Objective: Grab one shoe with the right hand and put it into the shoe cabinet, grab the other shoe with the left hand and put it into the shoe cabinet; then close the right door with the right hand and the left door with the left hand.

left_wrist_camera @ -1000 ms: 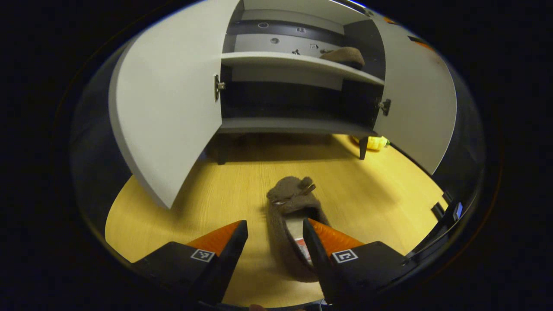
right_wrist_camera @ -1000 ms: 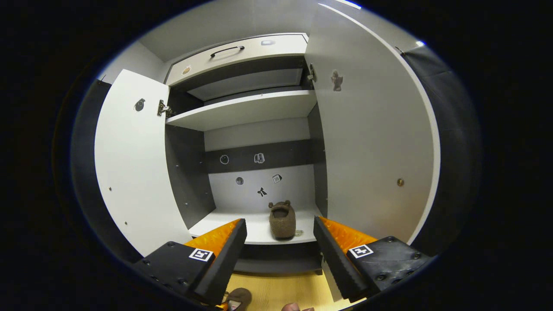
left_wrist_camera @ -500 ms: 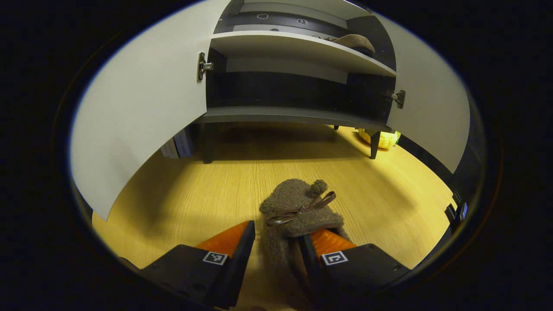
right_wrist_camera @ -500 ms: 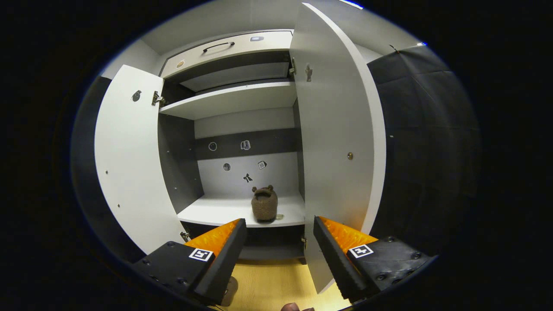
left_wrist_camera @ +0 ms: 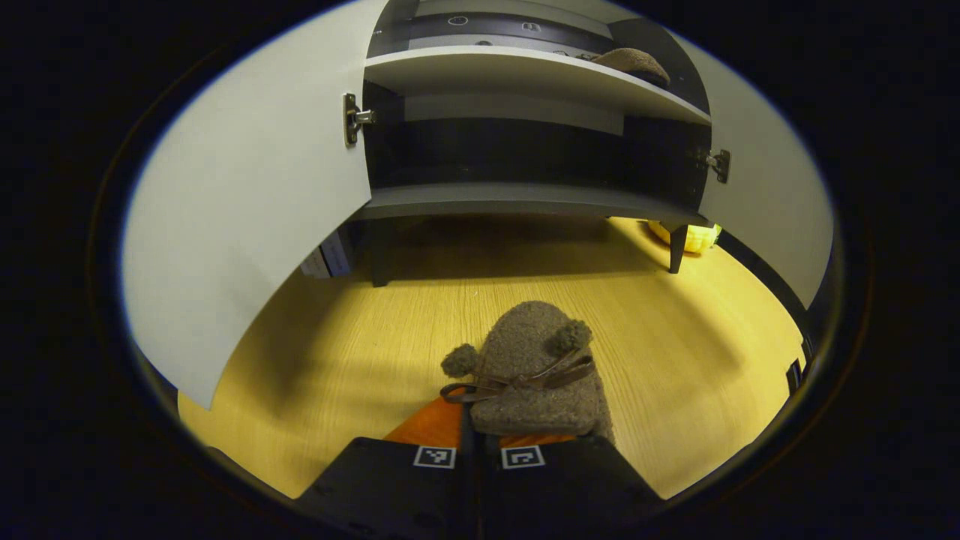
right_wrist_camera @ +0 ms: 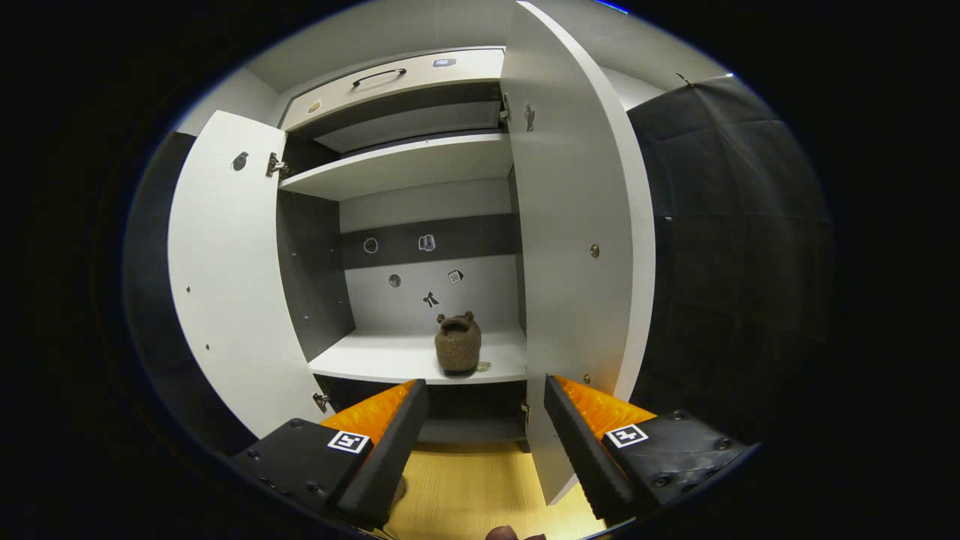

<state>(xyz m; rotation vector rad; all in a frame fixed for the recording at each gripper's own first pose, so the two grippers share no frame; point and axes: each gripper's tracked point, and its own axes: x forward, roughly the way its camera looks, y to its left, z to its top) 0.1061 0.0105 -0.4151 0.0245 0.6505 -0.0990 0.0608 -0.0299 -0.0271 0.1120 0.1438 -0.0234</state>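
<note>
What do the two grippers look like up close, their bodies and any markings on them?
Each gripper has two wedge-shaped fingers on chunky black blocks. On the right gripper each block carries a small square black-and-white tag, and round screw heads dot the blocks. The left gripper shows the same black blocks with two square tags side by side. No cables or sleeves can be made out.

L jaws now clamped on slipper [left_wrist_camera: 536, 375]

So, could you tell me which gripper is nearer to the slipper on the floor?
Left. The left gripper is shut on the floor slipper, while the right gripper hangs open facing the cabinet shelf.
</note>
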